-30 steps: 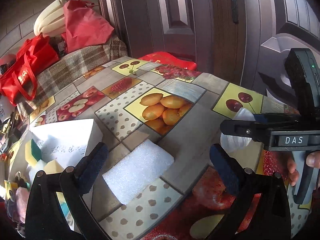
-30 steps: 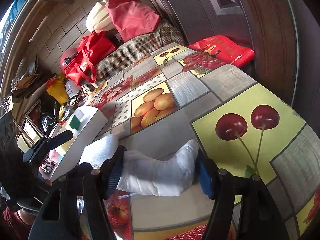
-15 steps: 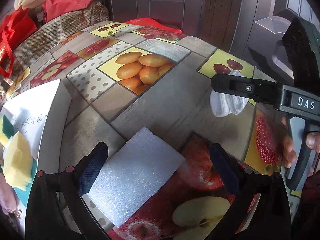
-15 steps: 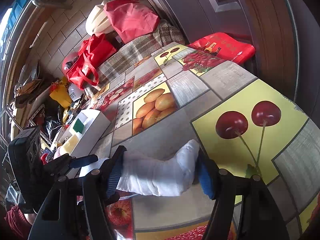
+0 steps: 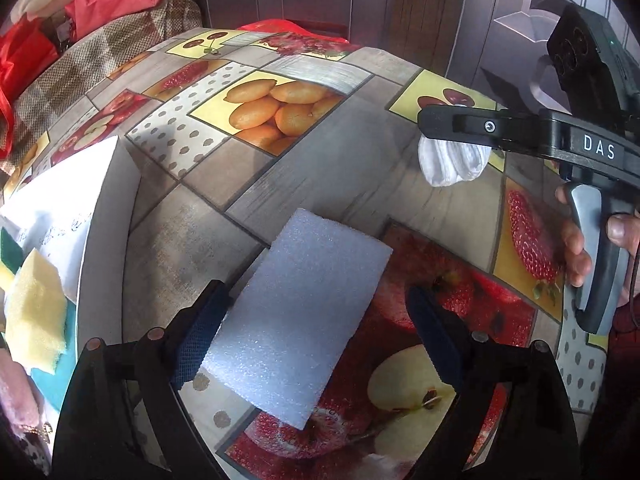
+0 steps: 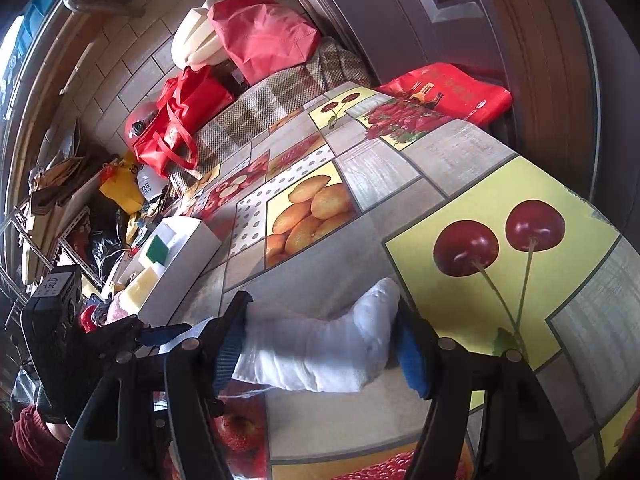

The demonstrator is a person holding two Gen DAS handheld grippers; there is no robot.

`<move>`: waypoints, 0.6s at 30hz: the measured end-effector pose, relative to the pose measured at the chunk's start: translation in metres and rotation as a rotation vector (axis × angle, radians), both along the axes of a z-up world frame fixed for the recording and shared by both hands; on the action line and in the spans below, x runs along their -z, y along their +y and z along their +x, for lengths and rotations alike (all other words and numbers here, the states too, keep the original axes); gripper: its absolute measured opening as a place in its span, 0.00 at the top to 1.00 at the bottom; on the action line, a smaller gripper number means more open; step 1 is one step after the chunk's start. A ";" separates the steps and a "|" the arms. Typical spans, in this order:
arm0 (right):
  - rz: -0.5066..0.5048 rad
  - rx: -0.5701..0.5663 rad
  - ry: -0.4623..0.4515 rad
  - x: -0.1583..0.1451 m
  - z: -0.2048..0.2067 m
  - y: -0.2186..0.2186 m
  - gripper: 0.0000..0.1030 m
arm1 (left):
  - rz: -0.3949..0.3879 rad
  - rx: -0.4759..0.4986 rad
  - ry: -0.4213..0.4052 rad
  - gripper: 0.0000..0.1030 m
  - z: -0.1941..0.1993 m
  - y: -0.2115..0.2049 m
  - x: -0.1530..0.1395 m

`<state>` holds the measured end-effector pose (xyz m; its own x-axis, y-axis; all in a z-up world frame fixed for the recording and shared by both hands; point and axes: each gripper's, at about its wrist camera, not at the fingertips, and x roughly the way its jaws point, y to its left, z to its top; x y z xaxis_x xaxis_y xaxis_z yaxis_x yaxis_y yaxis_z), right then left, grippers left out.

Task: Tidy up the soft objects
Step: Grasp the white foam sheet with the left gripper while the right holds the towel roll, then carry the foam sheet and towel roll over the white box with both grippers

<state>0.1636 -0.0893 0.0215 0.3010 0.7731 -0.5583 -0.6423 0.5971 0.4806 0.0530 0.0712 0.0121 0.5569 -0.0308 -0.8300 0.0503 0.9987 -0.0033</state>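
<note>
**Foam slab between the left jaws, sock clamped in the right**

The left gripper (image 5: 316, 332) points down at a white foam slab (image 5: 298, 316), a flat rectangle with a fine, grainy surface and crisp corners, lying on the glossy fruit-print tablecloth (image 5: 320, 168). Its jaws have just been closing with the foam between them: the left pad touches the slab's long edge, the right pad stands just clear, so the jaws are apart and not yet pinching.

The right gripper (image 6: 320, 344) is clamped on a white sock (image 6: 320, 348), soft ribbed knit, bunched and wrinkled, its blue pads pressing both ends. The sock is just above the cloth beside a cherry panel.

To the left, a white box (image 5: 108, 216) with smooth card walls holds a yellow sponge (image 5: 34, 312) with a porous, ragged edge. A hand (image 5: 580, 248) grips the right gripper's grey handle.
</note>
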 end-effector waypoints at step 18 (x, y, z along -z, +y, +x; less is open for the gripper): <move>-0.010 0.060 -0.309 -0.031 -0.045 0.000 0.34 | 0.095 -0.258 -0.511 0.46 -0.137 0.016 -0.045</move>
